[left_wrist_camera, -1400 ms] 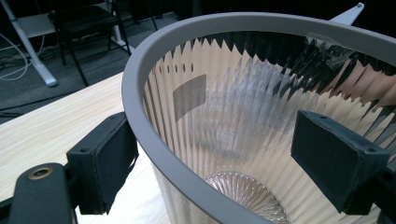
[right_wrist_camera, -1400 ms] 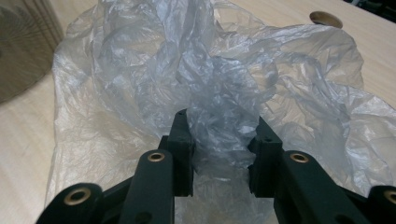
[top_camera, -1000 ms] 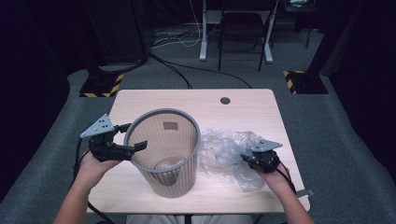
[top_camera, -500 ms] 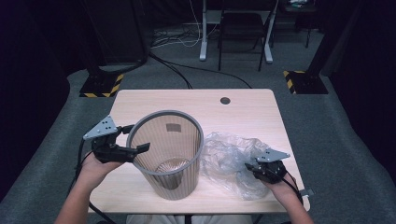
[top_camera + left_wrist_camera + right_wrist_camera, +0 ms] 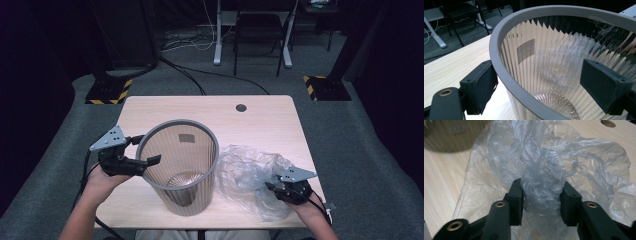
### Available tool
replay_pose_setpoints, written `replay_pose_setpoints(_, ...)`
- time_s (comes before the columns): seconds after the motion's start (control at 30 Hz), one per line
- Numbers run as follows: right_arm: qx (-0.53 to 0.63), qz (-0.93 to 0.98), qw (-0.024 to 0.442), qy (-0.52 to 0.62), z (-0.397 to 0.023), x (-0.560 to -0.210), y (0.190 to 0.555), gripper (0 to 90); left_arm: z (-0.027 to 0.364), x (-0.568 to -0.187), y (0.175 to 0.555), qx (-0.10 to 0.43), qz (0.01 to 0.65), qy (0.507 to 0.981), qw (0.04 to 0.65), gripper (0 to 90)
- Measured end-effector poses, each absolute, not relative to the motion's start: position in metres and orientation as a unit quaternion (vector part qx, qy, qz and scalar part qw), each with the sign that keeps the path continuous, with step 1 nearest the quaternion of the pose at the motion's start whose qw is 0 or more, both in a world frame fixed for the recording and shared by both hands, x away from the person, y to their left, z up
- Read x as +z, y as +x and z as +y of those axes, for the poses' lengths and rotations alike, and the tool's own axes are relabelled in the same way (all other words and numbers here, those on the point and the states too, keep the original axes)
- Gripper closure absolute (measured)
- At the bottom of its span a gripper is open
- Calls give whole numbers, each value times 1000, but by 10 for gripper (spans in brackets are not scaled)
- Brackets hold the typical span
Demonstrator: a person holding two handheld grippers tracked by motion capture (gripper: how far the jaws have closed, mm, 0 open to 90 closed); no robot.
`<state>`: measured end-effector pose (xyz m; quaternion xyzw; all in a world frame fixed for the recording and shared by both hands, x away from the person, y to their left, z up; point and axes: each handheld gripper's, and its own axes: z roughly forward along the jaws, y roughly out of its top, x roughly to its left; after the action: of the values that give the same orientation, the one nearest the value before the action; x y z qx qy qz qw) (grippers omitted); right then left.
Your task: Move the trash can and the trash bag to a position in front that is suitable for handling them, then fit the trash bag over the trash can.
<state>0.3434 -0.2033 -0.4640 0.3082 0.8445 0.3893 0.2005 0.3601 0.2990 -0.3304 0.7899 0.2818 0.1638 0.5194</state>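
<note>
Two tools are at work: our left tool (image 5: 539, 82) straddles the wastebasket (image 5: 178, 167) rim, jaws apart, one inside, one outside. Our right tool (image 5: 541, 202) pinches the clear plastic bag (image 5: 250, 175) lying beside it on the counter (image 5: 260, 117). We judge the lining step underway; next, lift the bag over the rim.

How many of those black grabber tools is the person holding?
2. The left gripper is at the waste bin's rim; the right gripper has its jaws around the clear plastic bag.

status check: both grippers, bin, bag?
Left gripper open, astride bin rim. Right gripper pinching bag fold. Bag beside bin, nothing blocking.
</note>
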Motion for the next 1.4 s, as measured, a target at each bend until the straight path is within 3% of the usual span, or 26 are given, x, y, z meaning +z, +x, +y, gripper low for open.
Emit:
replay_pose_setpoints(0.07,393,842,202,309,-204,-463,343,549,299,-330,360,163,283,790,519,146)
replay_pose_setpoints(0.1,399,837,206,314,-204,-462,342,485,299,-330,360,163,283,791,517,148)
replay_pose_setpoints(0.37,427,809,224,336,-206,-456,339,230,302,-326,361,167,289,790,514,150)
replay_pose_setpoints(0.83,434,806,222,336,-196,-451,342,146,319,-317,359,186,295,771,532,150)
replay_pose_setpoints(1.4,426,809,210,347,-184,-458,357,119,331,-321,359,190,306,764,535,150)
